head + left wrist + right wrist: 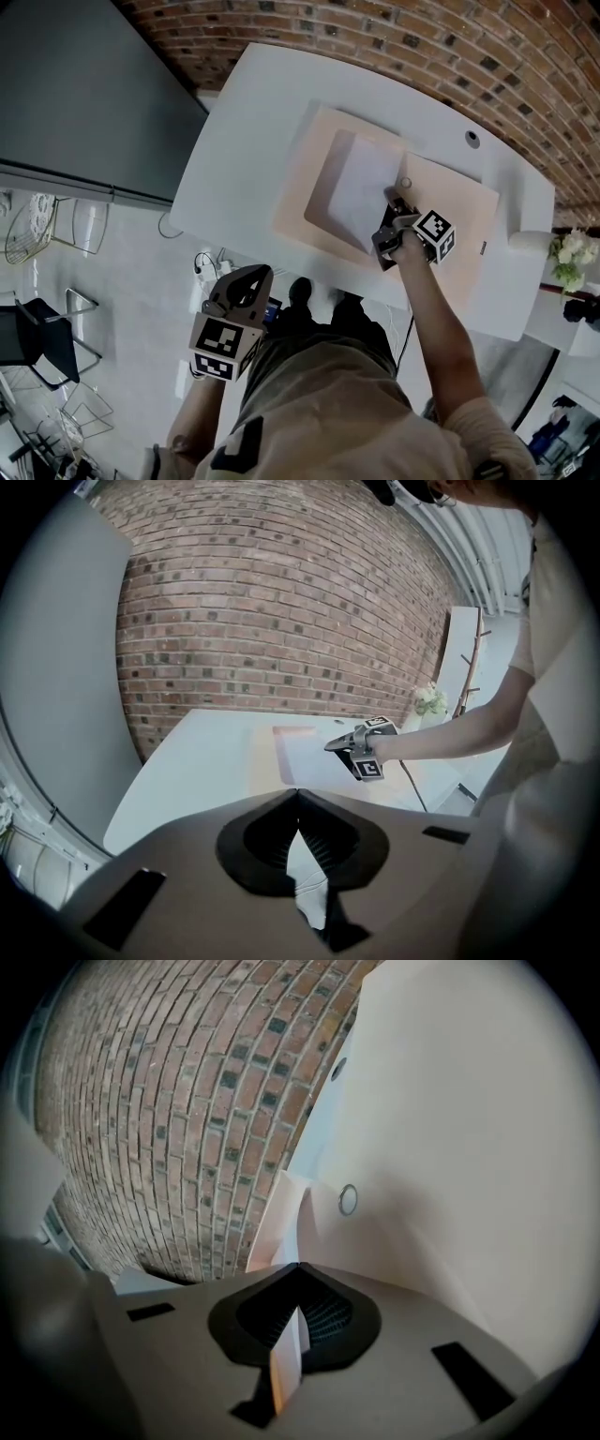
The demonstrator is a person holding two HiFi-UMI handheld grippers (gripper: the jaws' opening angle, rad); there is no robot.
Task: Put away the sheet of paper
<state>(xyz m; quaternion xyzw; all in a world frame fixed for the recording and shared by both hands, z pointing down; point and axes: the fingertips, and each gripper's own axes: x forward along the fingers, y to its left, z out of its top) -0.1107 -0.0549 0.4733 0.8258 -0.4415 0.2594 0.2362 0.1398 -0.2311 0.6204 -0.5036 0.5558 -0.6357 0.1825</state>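
White worktop (234, 150) set against a brick wall (394, 37).
Round grommet (472, 139) in the worktop near the wall side; pale flowers (572, 258) off its right end; dark grey panel (84, 94) to the left; black chair (37, 342) lower left.

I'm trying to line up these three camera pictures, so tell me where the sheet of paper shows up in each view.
Head view: upper centre, the sheet of paper is over the beige mat, with the right gripper shut on its near edge.
Left gripper view: centre, just left of the right gripper.
Right gripper view: lower centre, edge-on between the jaws.
Shared landmark: the brick wall, in all three.
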